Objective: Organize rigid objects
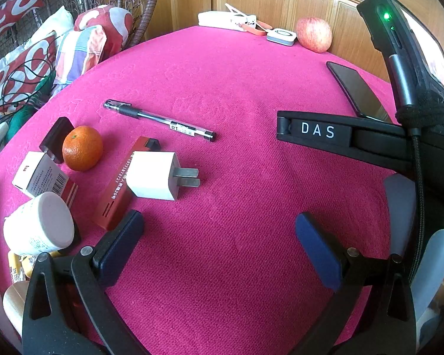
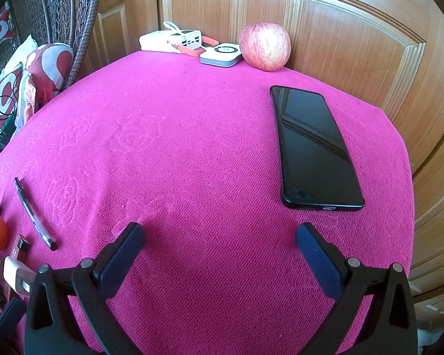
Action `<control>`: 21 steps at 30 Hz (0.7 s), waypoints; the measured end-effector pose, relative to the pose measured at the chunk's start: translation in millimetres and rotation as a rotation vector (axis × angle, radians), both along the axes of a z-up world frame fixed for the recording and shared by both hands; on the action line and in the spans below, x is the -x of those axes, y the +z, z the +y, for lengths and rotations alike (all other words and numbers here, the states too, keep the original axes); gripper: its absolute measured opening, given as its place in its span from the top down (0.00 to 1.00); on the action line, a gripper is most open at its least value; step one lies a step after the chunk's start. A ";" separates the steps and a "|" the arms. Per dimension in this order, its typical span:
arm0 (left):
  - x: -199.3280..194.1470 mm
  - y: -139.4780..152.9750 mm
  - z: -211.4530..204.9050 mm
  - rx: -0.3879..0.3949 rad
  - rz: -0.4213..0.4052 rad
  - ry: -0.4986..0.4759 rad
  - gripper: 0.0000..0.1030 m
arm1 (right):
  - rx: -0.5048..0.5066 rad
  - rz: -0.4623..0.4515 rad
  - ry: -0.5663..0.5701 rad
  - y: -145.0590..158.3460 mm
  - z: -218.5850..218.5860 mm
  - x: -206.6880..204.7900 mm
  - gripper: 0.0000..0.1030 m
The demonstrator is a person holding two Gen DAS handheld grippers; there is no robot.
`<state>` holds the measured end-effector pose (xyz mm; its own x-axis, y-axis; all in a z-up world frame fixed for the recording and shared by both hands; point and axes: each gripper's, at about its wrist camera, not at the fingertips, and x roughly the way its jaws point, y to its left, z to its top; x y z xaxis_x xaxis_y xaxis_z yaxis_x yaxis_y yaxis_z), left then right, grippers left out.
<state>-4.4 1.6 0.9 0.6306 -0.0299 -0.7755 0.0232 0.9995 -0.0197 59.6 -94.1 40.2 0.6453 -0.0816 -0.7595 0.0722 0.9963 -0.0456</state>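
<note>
My left gripper (image 1: 219, 236) stands open over the pink cloth (image 1: 236, 88), nothing between its fingers. Just ahead on its left lie a white plug adapter (image 1: 152, 174), a red-brown box (image 1: 121, 189), a black pen (image 1: 159, 119), an orange (image 1: 82, 148), a white carton (image 1: 41, 174) and a white jar (image 1: 40, 224). My right gripper (image 2: 220, 244) is open too, holding nothing, with a black phone (image 2: 310, 148) lying flat ahead on its right. In the left wrist view, the right gripper's black body (image 1: 340, 133) reaches in from the right.
At the table's far edge sit a red apple (image 2: 265, 46), a small white-grey device (image 2: 220, 54) and a white power bank (image 2: 168, 40) with an orange strap. Wooden panelled doors (image 2: 340, 29) stand behind. Cushions and a wicker chair (image 1: 74, 29) are off the left edge.
</note>
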 end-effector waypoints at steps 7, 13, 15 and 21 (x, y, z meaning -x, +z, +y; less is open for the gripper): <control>0.1 0.0 0.1 0.000 0.000 0.000 0.00 | -0.001 -0.001 0.000 -0.5 -0.2 0.3 0.00; 0.2 0.2 0.1 0.000 0.000 0.000 0.00 | -0.001 -0.001 0.000 -0.4 -0.4 0.8 0.00; 0.2 0.3 0.3 0.000 -0.001 0.000 0.00 | -0.001 -0.001 0.000 -0.4 -0.3 0.6 0.00; 0.1 1.2 0.9 -0.002 -0.001 0.007 0.00 | 0.002 -0.001 0.000 -0.7 0.3 0.3 0.00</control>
